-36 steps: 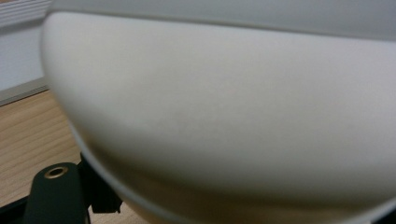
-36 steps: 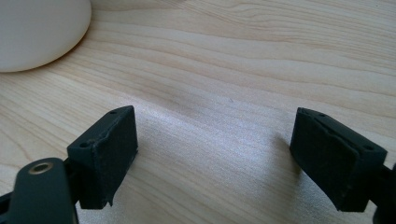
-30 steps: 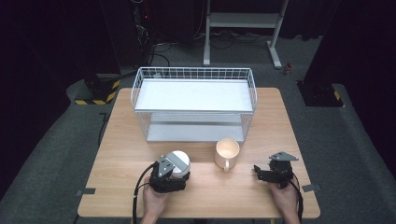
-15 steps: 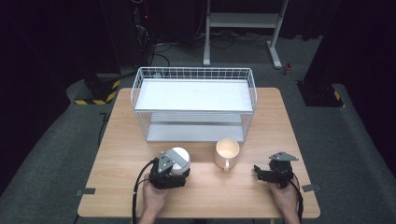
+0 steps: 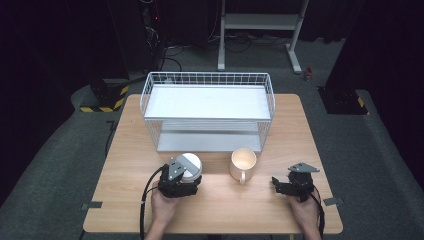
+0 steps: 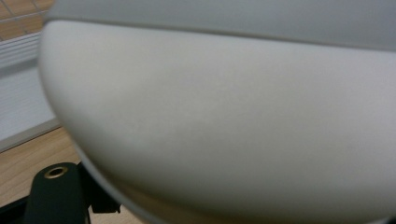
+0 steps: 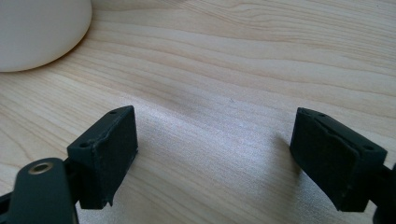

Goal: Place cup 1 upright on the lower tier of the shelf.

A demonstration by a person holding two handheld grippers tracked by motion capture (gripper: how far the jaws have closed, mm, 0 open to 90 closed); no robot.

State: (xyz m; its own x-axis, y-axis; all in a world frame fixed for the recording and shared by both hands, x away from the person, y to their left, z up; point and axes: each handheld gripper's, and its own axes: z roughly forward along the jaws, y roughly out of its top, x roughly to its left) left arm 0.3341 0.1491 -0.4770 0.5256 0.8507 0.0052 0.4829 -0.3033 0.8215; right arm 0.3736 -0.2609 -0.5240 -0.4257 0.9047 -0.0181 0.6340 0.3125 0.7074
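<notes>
A white round cup (image 5: 190, 162) sits between the jaws of my left gripper (image 5: 179, 181) near the table's front left. In the left gripper view its pale wall (image 6: 224, 121) is pressed up close, with one black jaw low at the left, so the gripper looks shut on it. A cream mug (image 5: 243, 162) with its handle toward me stands at front centre. My right gripper (image 5: 278, 185) rests low at the front right, pointing left toward the mug, a short way from it. The right gripper (image 7: 215, 154) is open over bare wood, and the mug's base (image 7: 37, 32) shows at the upper left.
A white wire basket rack (image 5: 208, 82) with a white shelf stands across the back half of the wooden table (image 5: 125, 200). Bare wood lies between the two grippers. Dark floor, cables and a metal stand lie beyond the table.
The white cup and my left gripper have shifted slightly away from me, toward the rack. The right gripper and the mug have stayed put.
</notes>
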